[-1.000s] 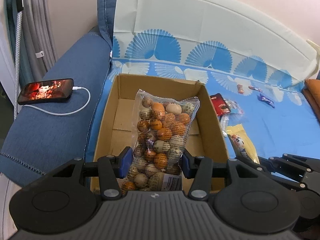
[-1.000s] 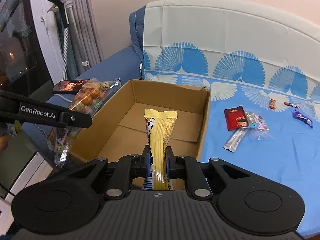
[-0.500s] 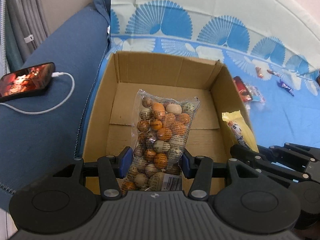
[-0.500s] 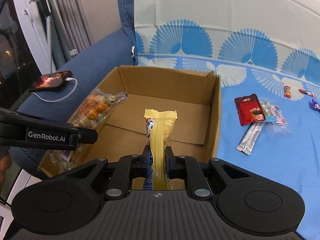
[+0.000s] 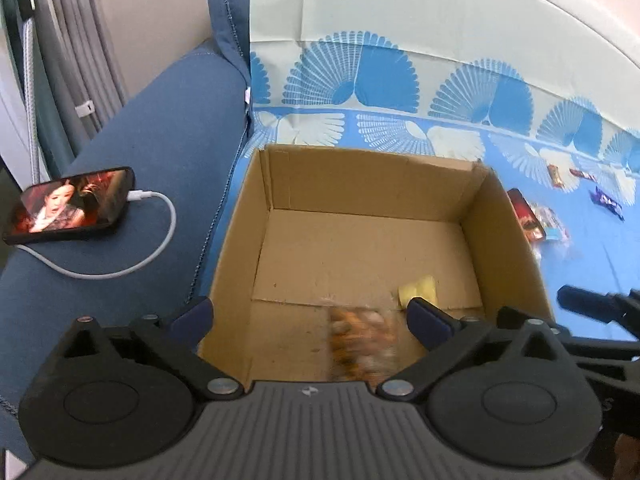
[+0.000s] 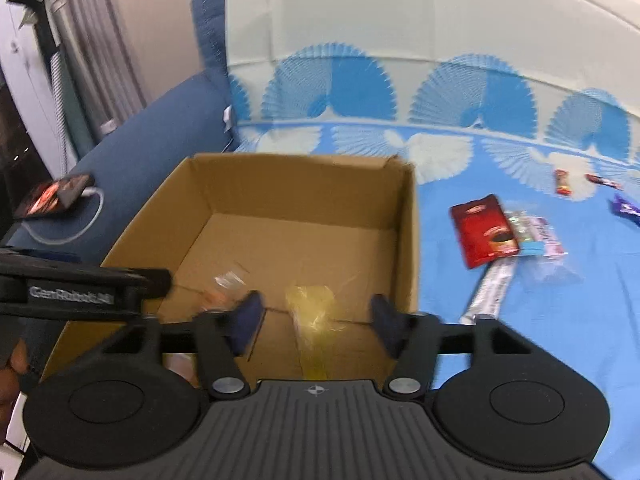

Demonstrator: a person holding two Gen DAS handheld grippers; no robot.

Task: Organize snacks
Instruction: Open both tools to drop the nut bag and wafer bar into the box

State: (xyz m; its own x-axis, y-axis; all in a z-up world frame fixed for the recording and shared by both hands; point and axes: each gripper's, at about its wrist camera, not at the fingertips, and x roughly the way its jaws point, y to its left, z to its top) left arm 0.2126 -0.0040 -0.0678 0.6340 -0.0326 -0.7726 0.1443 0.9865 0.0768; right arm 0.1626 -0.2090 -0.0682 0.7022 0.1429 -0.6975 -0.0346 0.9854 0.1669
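An open cardboard box [image 5: 508, 236] [image 6: 404, 208] stands on the blue patterned sofa cover. My left gripper [image 5: 310, 314] is open above the box's near edge. The clear bag of speckled egg candies [image 5: 362, 344] shows blurred inside the box below it. My right gripper [image 6: 314, 316] is open over the box. The yellow snack packet [image 6: 312, 312] shows blurred between and below its fingers, inside the box; its tip shows in the left wrist view [image 5: 418, 290]. The candy bag is blurred at the left of the right wrist view [image 6: 224, 288].
A red packet [image 6: 482, 230], silver stick sachets [image 6: 494, 284], a clear wrapped snack [image 6: 536, 232] and small wrapped candies [image 6: 562, 182] lie on the cover right of the box. A phone [image 5: 72, 204] with a white cable lies on the sofa arm at the left.
Both grippers have opened. The candy bag left my left gripper and the yellow packet left my right gripper; both have dropped into the box.
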